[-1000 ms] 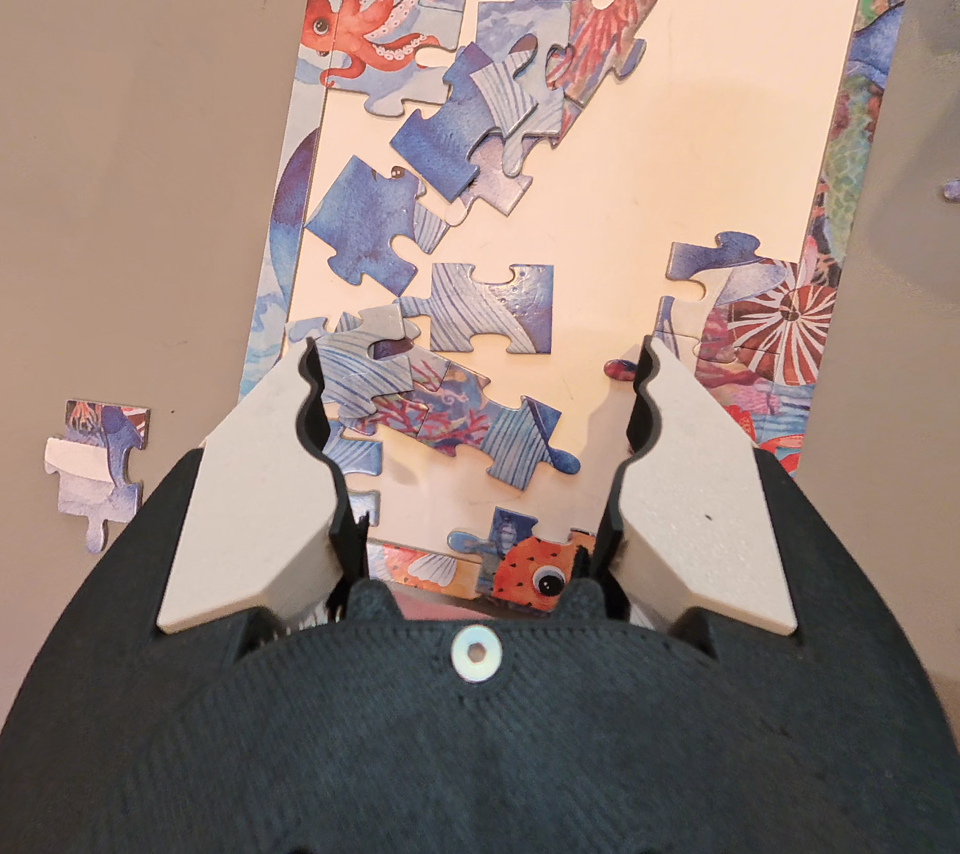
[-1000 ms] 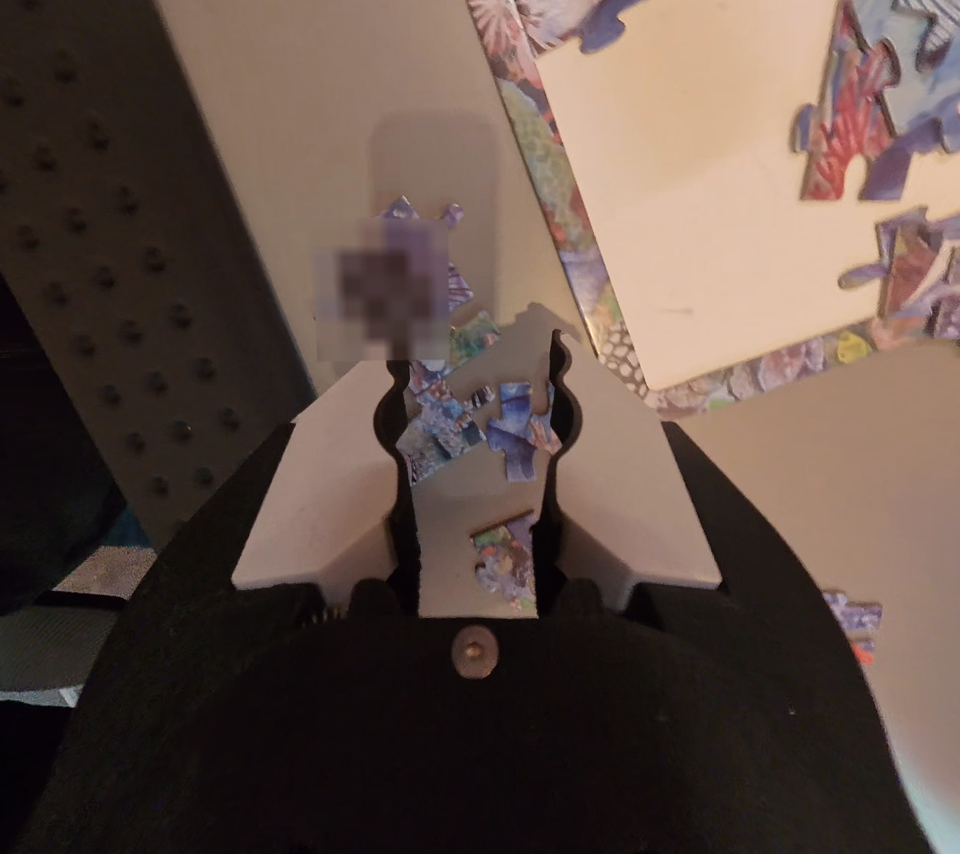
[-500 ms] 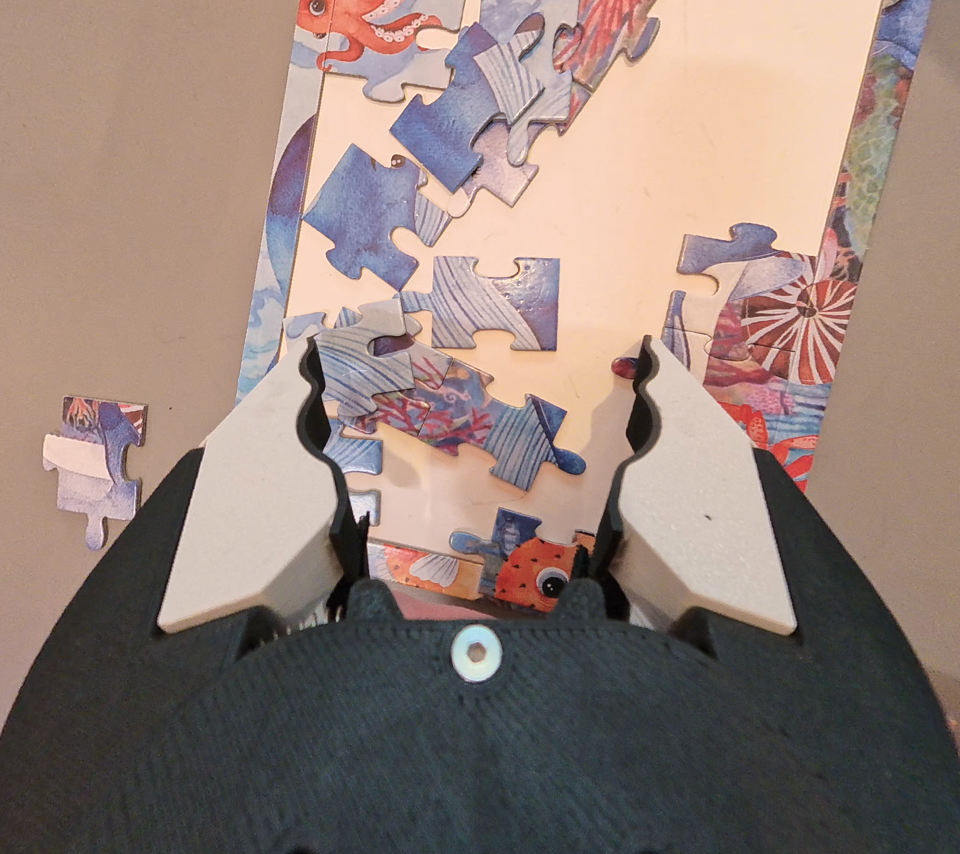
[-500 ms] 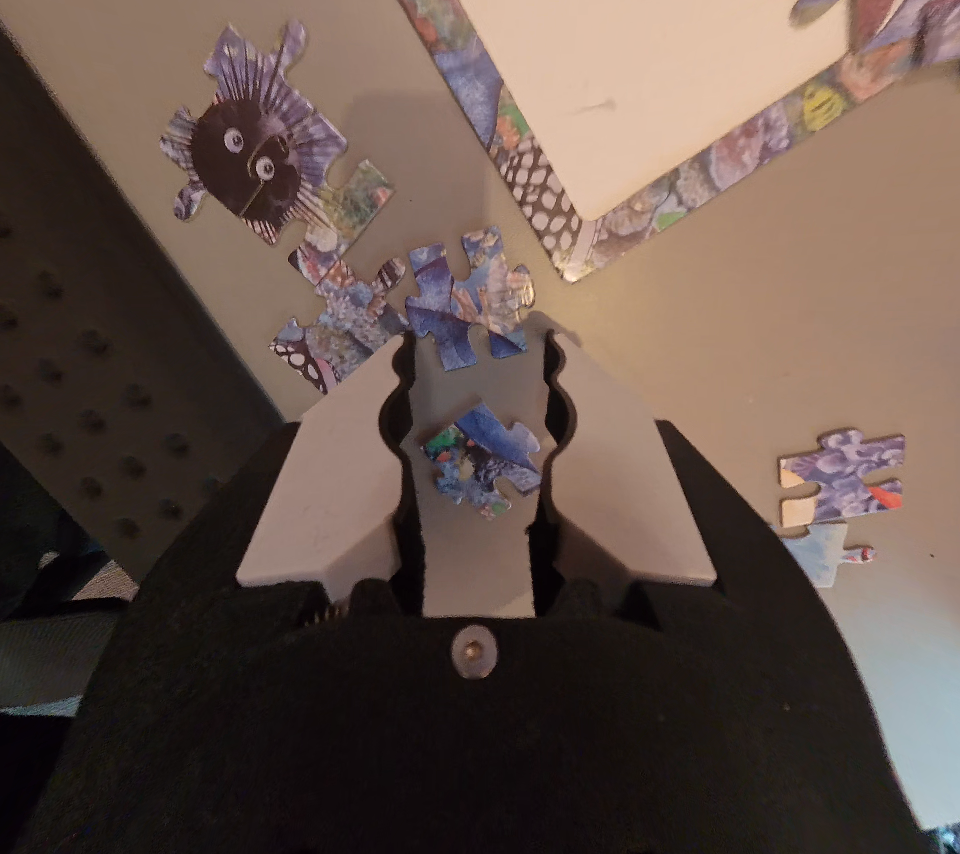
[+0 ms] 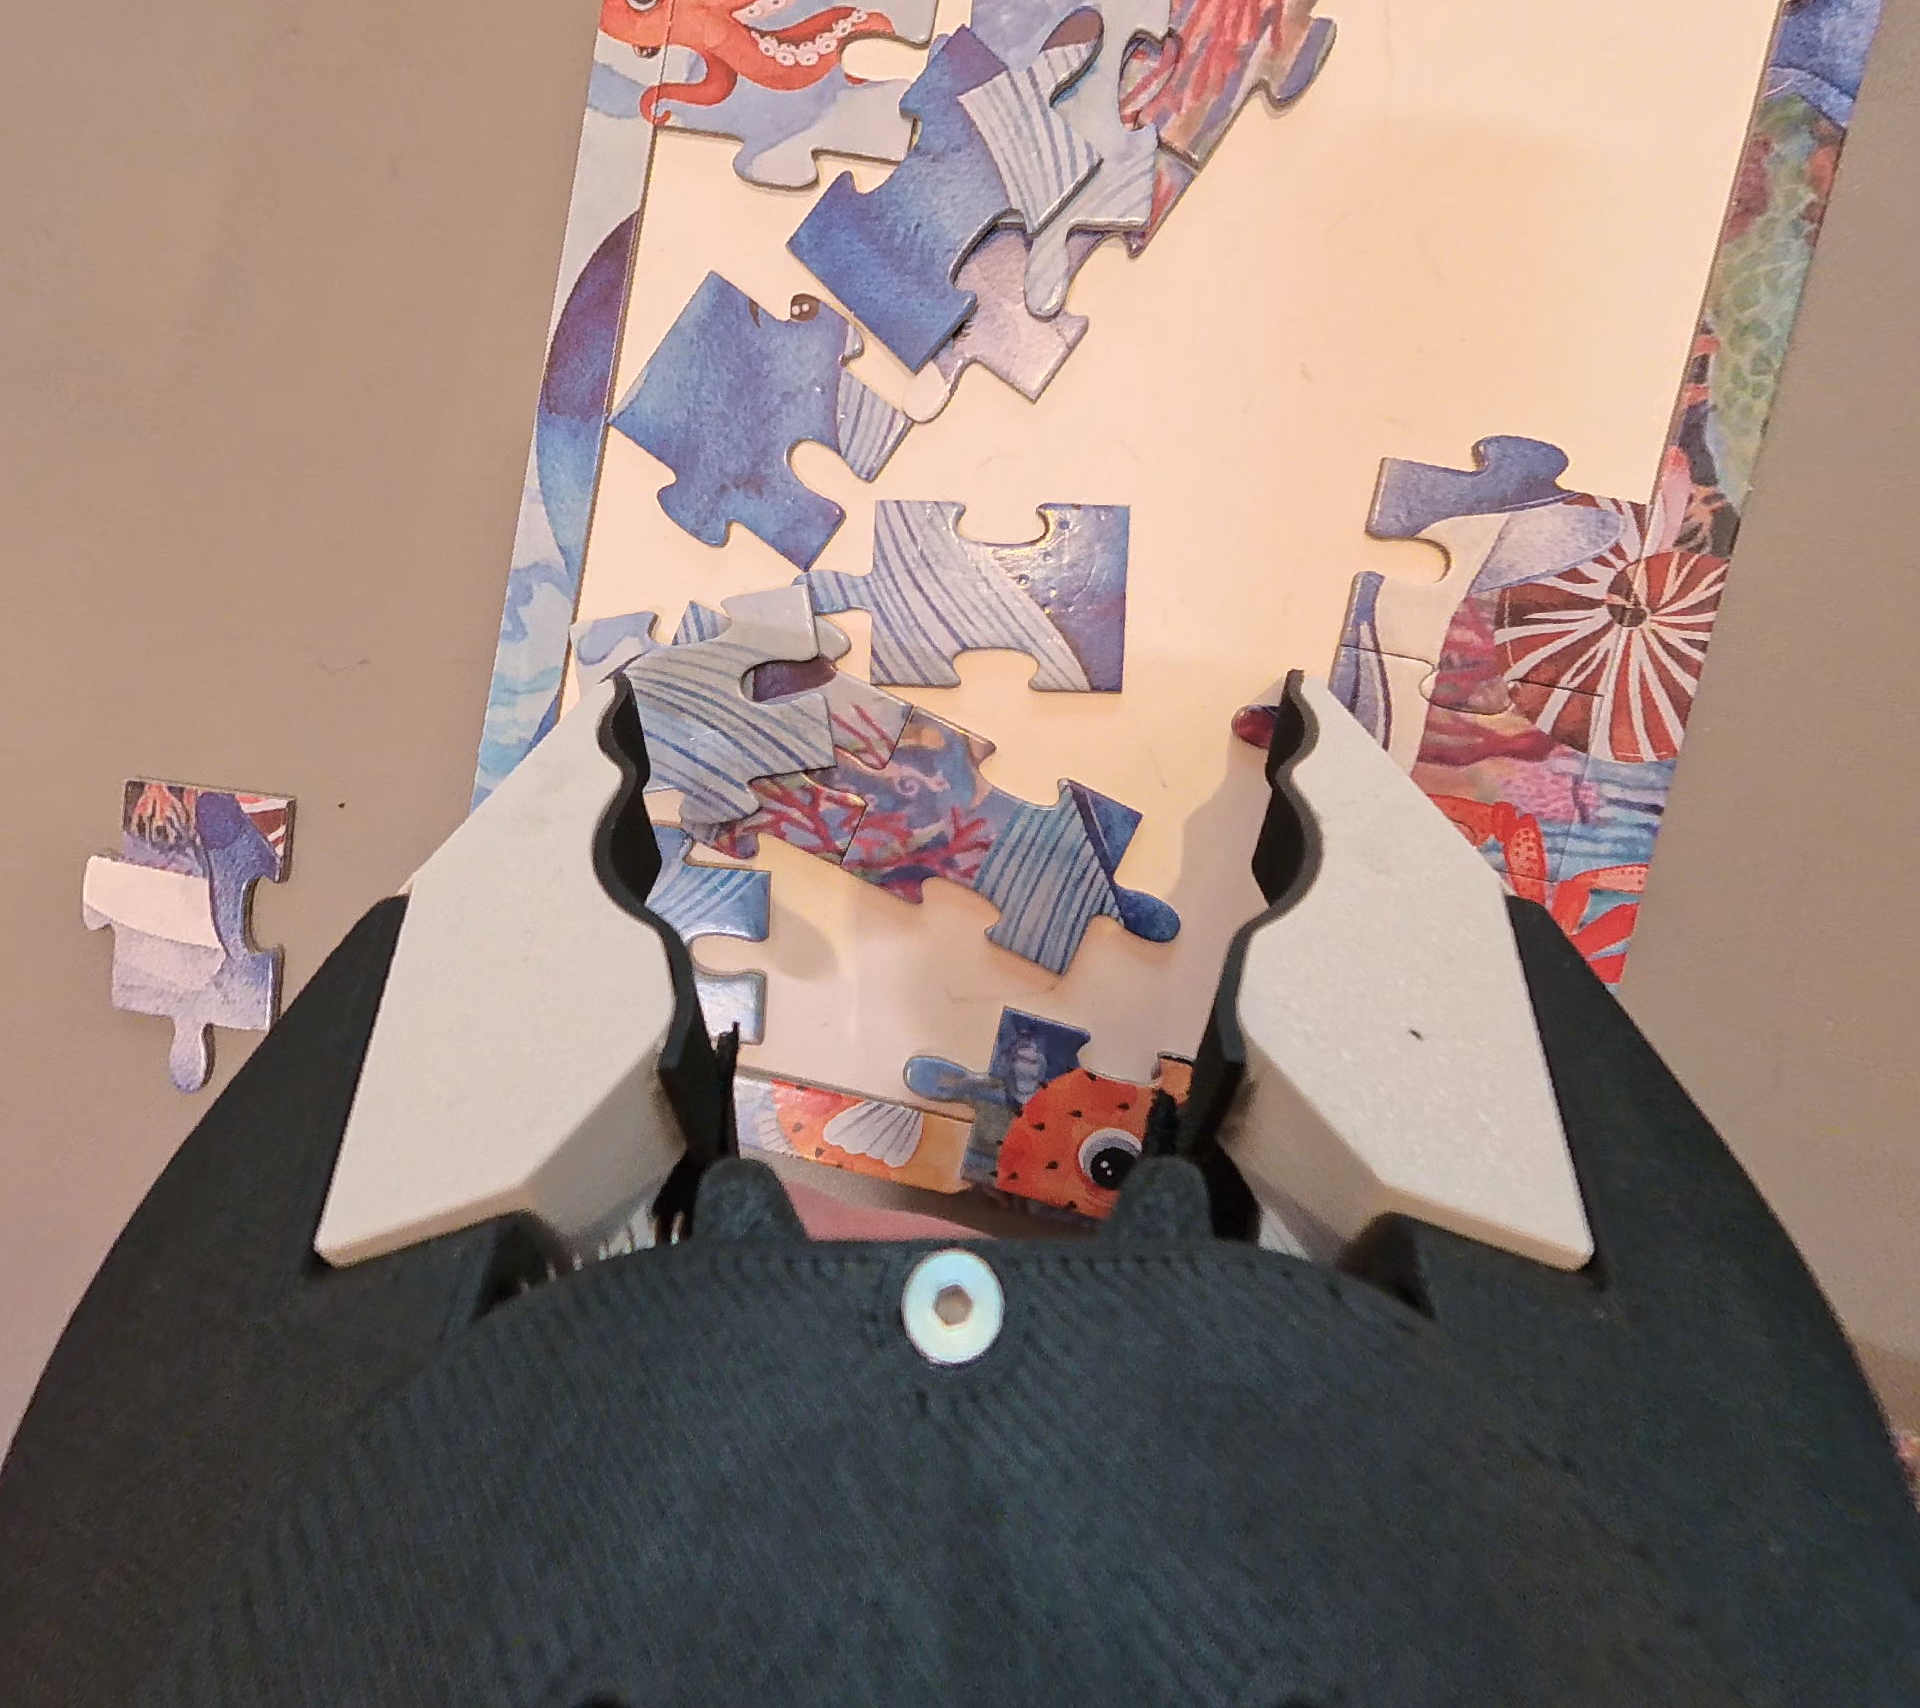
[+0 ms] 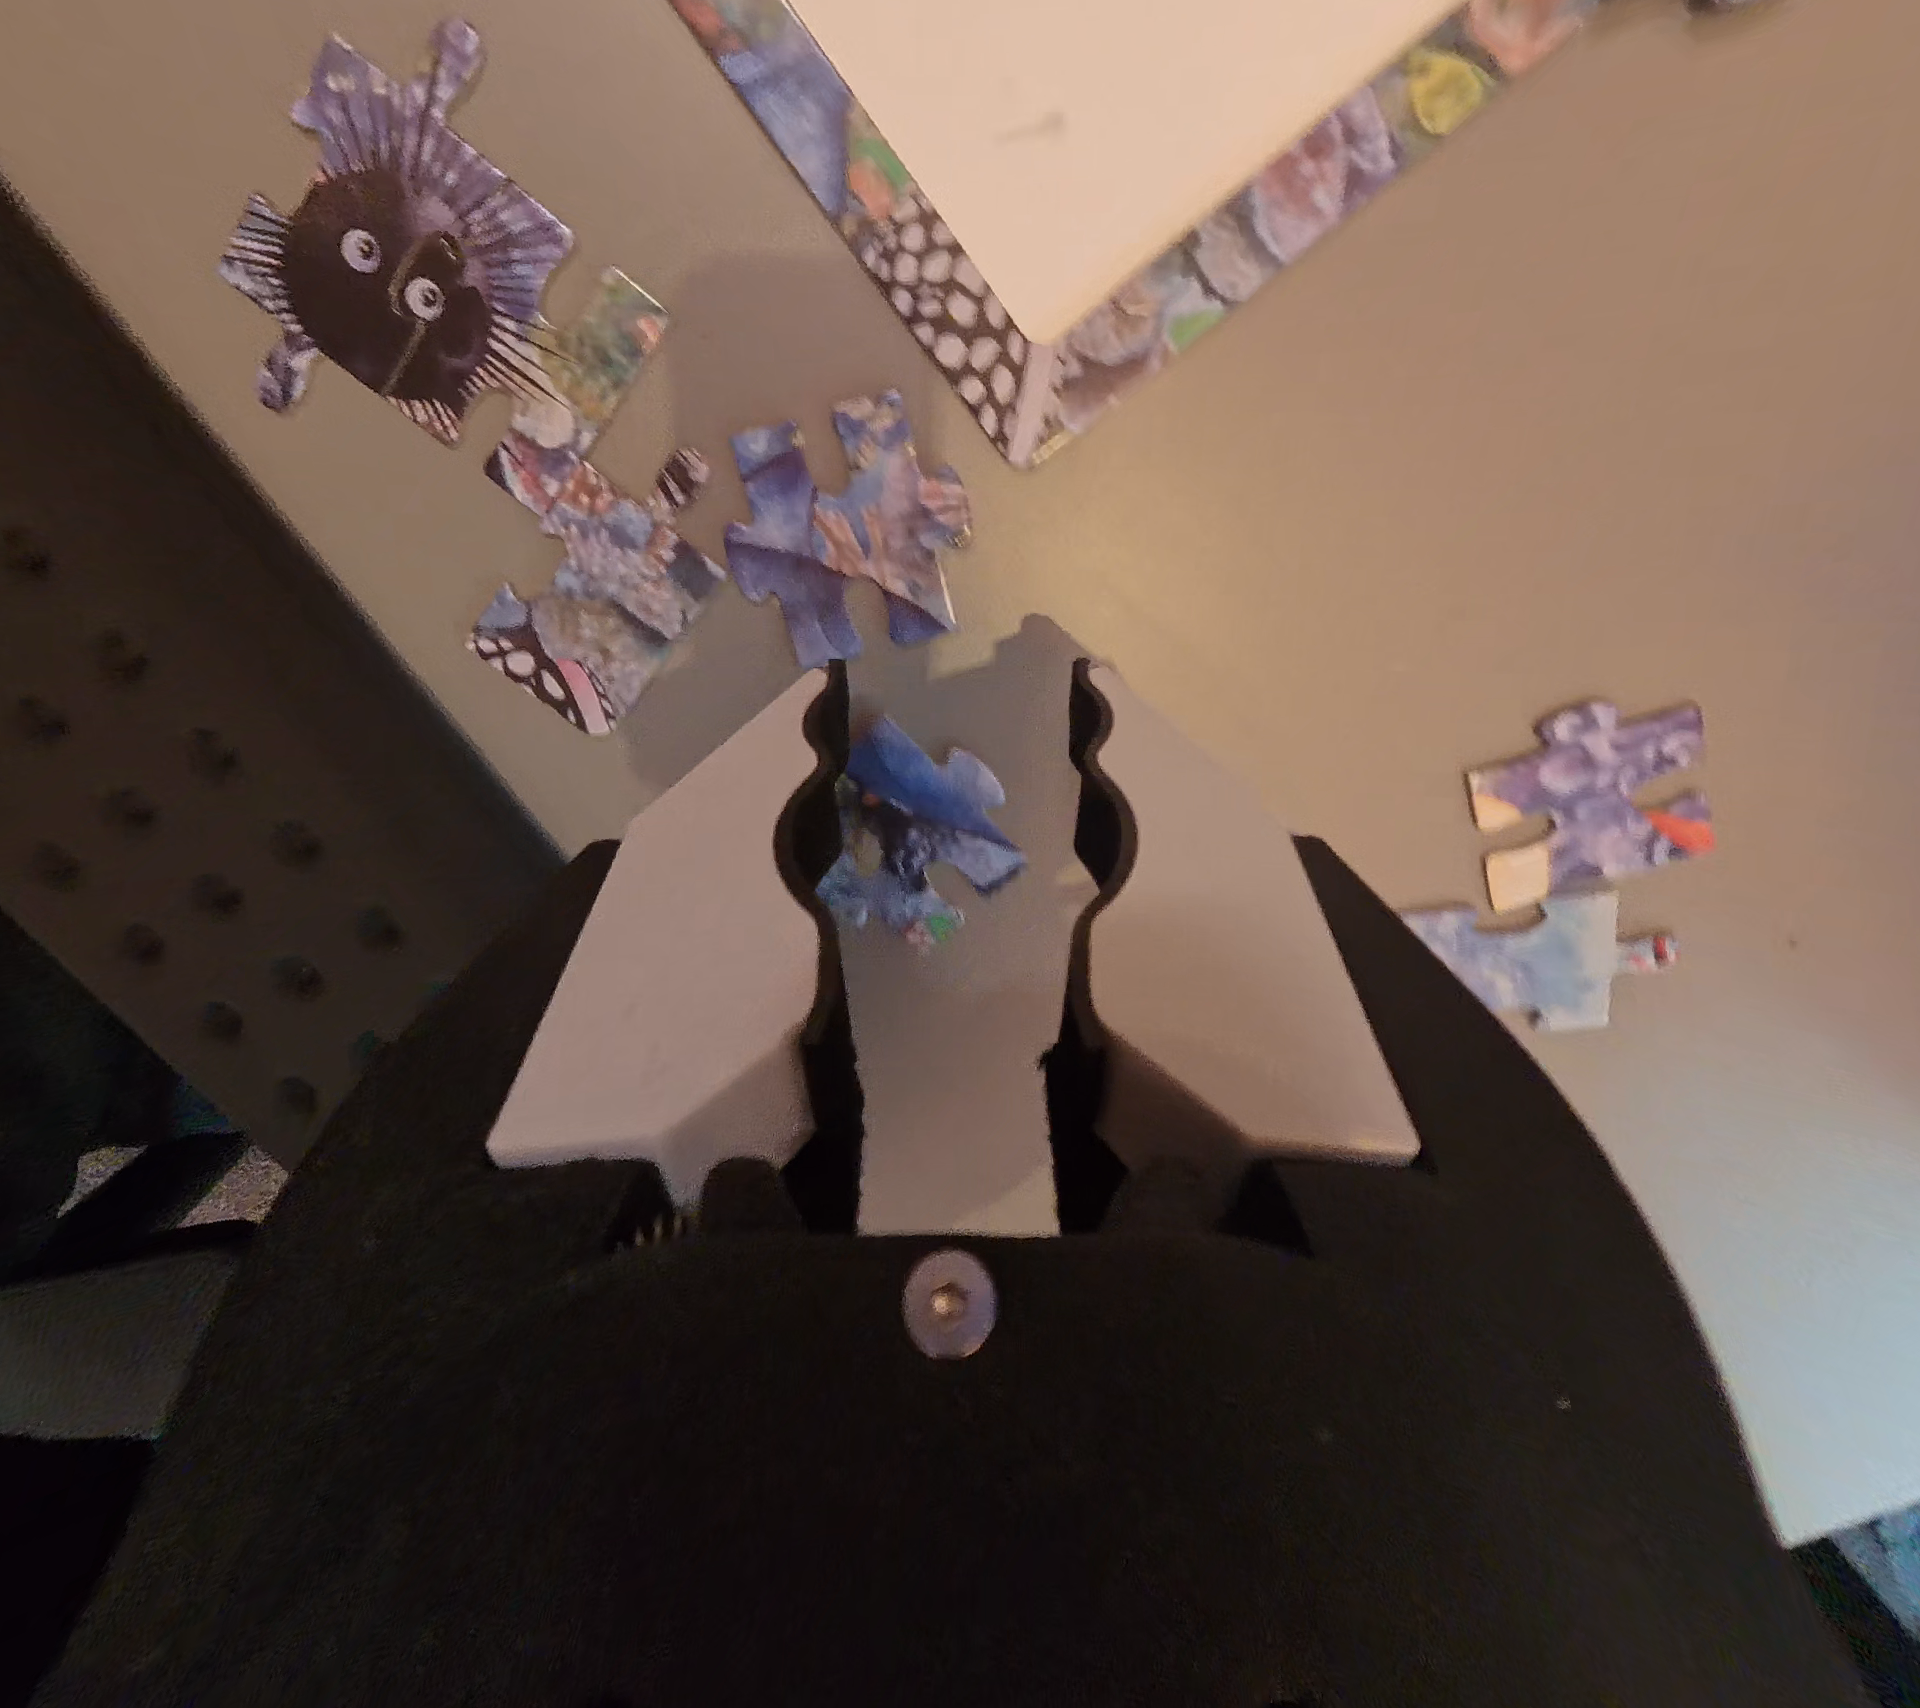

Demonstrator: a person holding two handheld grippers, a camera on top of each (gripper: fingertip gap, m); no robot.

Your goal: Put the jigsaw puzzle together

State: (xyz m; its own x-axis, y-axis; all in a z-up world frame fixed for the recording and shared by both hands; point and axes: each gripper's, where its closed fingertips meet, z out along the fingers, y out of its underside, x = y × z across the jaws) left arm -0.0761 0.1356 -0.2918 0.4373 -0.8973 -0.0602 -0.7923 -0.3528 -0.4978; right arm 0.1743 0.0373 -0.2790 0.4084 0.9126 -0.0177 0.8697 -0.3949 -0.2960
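Blue puzzle piece between right fingers, perhaps untouched.

Loose pieces clutter the puzzle tray from 12 to 10 o'clock of the left gripper, overlapping in heaps. Bare tray toward 1 o'clock is open. Over by the right gripper, scattered pieces crowd 11 to 12 o'clock; bare table at 1 o'clock, two pieces at 3.
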